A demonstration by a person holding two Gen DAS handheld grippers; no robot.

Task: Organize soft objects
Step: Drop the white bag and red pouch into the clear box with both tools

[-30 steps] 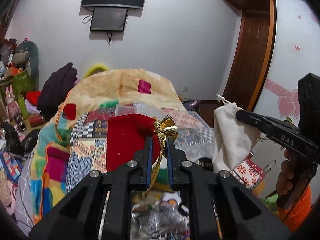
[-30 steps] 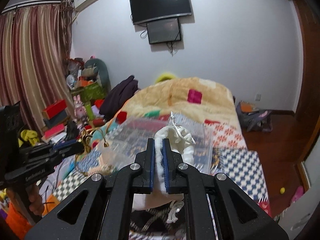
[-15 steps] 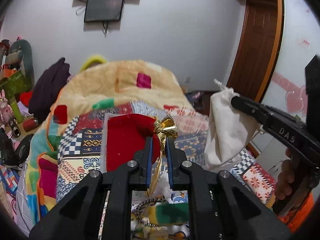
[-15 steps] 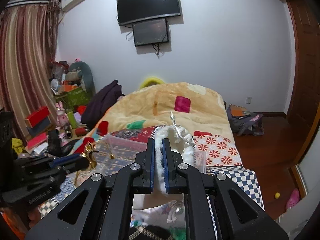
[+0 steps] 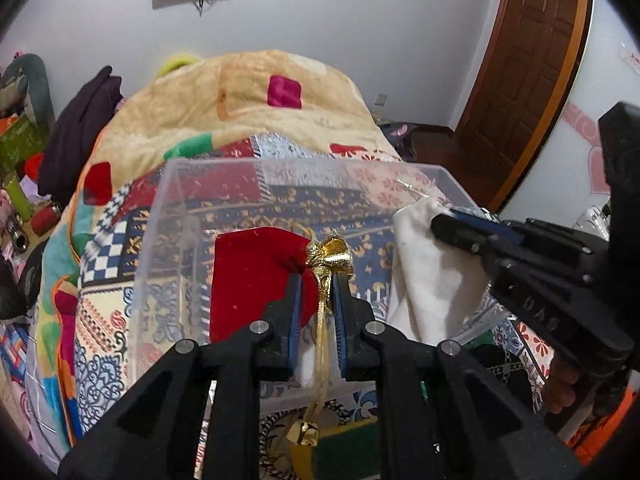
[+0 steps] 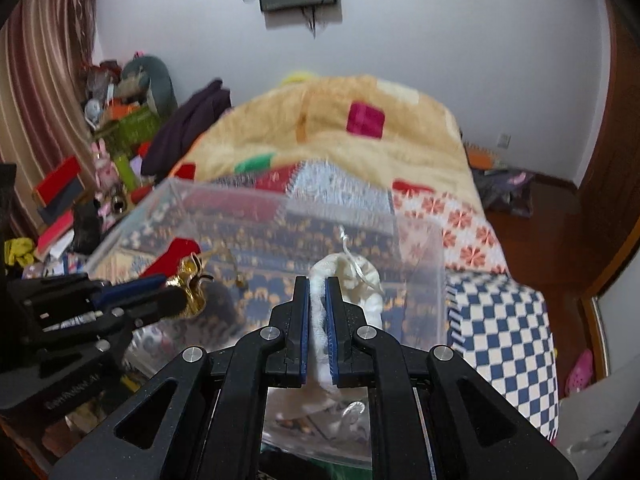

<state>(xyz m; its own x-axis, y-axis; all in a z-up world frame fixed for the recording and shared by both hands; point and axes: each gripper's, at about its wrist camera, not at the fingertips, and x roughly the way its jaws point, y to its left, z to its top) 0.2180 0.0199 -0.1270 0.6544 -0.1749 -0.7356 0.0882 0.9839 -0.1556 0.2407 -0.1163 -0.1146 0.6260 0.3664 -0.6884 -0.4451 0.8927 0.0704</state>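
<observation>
My left gripper [image 5: 317,280] is shut on the gold bow of a red velvet pouch [image 5: 248,276] and holds it inside the near part of a clear plastic box [image 5: 168,216] on the bed. My right gripper [image 6: 317,286] is shut on a white drawstring pouch [image 6: 356,280] and holds it over the box's right near side. In the left wrist view the white pouch [image 5: 432,276] hangs at the right from the right gripper [image 5: 440,222]. In the right wrist view the red pouch [image 6: 172,256] and left gripper [image 6: 168,284] show at the left.
The box [image 6: 420,248] rests on a patchwork quilt [image 5: 100,264] with a beige blanket [image 5: 248,92] heaped behind. Clutter and boxes [image 6: 60,188] line the left side. A wooden door [image 5: 520,72] stands at the right. A green item [image 5: 344,448] lies under the left gripper.
Both grippers have moved forward and down with their pouches, which now hang in and over the clear box. Both stay shut.
</observation>
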